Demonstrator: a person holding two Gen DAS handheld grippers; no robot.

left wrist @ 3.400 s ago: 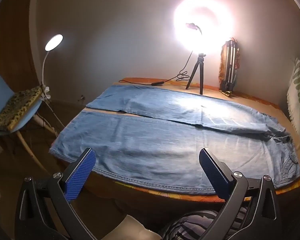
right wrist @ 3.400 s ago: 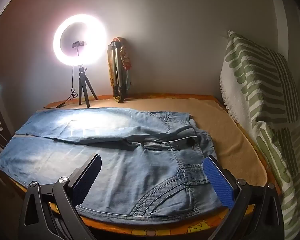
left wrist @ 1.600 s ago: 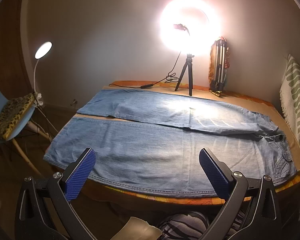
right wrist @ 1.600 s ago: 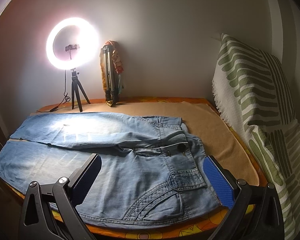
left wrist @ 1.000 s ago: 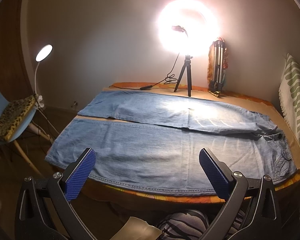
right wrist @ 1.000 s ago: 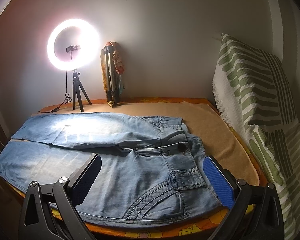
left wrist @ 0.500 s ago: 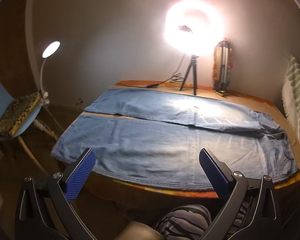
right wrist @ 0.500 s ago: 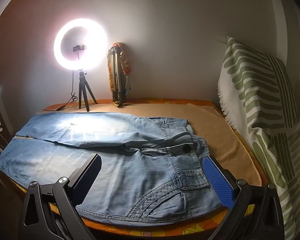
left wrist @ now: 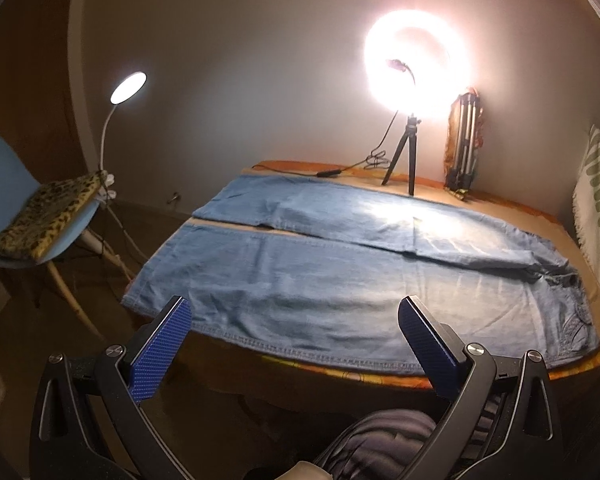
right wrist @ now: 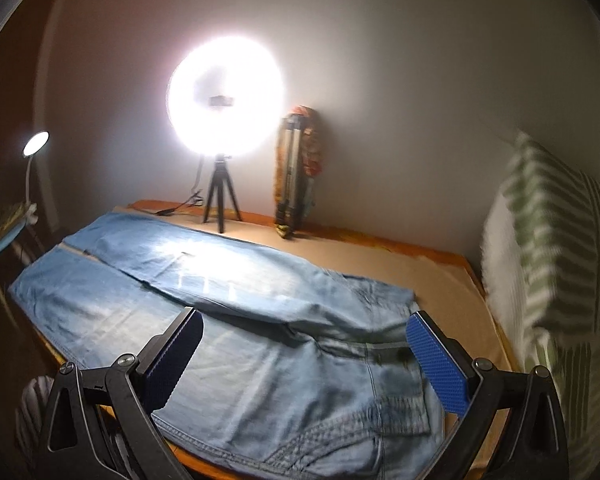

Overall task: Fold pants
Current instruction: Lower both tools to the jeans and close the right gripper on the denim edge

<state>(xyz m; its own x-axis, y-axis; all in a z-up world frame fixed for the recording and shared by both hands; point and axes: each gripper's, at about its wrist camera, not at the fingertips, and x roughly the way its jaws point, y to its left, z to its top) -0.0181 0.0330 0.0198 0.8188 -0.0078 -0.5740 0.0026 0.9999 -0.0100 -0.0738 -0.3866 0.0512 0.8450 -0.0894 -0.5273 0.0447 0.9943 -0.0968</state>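
Light blue jeans (left wrist: 340, 276) lie flat on the table (left wrist: 380, 378), both legs spread side by side, hems to the left, waist to the right. My left gripper (left wrist: 294, 344) is open and empty, held before the near edge of the near leg. In the right wrist view the jeans (right wrist: 236, 320) run from the far left to the waist and pocket at the near right. My right gripper (right wrist: 304, 354) is open and empty, above the seat and waist area.
A lit ring light on a small tripod (left wrist: 404, 160) and a folded tripod (left wrist: 462, 148) stand at the table's back. A green-striped white cushion (right wrist: 552, 280) is at the right. A blue chair with a spotted pad (left wrist: 40, 216) and a desk lamp (left wrist: 126, 88) stand left.
Both grippers have moved closer to the table and swung. The right view has turned left and moved over the waist. The jeans have not moved. Both grippers stay open.
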